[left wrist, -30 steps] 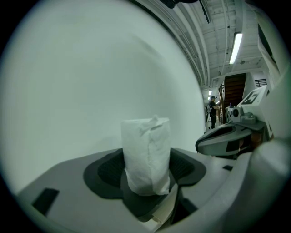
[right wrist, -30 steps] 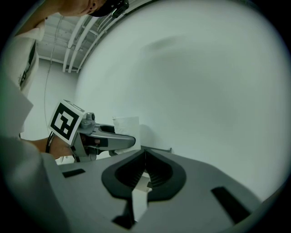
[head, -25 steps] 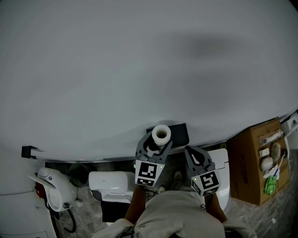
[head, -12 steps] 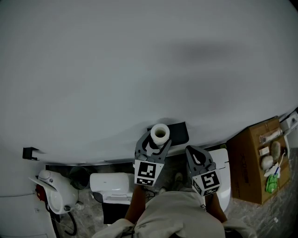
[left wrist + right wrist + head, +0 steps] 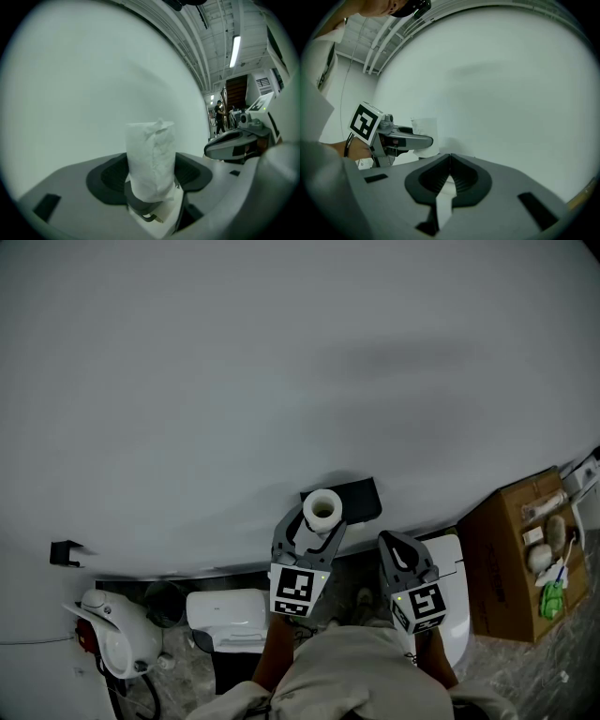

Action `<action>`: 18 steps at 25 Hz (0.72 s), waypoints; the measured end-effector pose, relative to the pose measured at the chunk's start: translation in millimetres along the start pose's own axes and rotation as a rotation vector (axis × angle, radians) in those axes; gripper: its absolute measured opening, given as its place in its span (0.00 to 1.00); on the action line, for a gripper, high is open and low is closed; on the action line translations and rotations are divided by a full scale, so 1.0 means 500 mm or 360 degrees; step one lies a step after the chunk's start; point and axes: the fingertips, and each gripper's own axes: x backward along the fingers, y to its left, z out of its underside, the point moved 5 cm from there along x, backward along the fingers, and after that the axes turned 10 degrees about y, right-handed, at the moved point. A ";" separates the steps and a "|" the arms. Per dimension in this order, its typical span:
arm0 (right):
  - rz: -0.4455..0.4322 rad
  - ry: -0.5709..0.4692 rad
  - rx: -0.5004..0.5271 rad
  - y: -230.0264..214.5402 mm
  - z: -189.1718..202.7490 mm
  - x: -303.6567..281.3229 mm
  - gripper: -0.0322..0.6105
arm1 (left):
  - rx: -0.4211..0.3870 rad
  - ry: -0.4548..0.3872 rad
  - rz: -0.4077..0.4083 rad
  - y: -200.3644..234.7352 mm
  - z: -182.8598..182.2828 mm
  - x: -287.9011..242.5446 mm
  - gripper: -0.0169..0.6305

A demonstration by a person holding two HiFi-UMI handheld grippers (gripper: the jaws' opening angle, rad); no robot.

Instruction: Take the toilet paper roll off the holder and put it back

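My left gripper (image 5: 319,529) is shut on a white toilet paper roll (image 5: 322,509), which stands upright between the jaws with its core hole facing up. In the left gripper view the roll (image 5: 151,159) fills the space between the dark pads. The black holder (image 5: 357,497) is fixed to the grey wall just right of and behind the roll. My right gripper (image 5: 389,544) hangs beside the left one, shut with nothing in it. In the right gripper view its jaws (image 5: 450,158) meet at the tips, and the left gripper (image 5: 401,140) with the roll (image 5: 424,127) shows at left.
A pale grey wall (image 5: 281,362) fills most of the head view. Below it stand a white toilet (image 5: 448,568), a white tank (image 5: 225,610) and a white and red device (image 5: 108,620). A cardboard box (image 5: 520,554) sits at right. A small black bracket (image 5: 64,551) is on the wall at left.
The left gripper keeps its hold on the roll. The roll now sits slightly left of and below the holder instead of overlapping it. The right gripper has hardly moved.
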 end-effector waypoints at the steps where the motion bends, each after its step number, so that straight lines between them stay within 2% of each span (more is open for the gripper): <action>1: 0.0009 -0.0004 -0.0001 0.004 0.000 0.006 0.05 | -0.0004 -0.0004 0.0006 -0.003 0.000 0.007 0.50; 18: 0.0084 -0.0016 0.0001 0.092 0.023 0.083 0.05 | -0.0025 -0.0038 0.0065 -0.039 0.036 0.130 0.50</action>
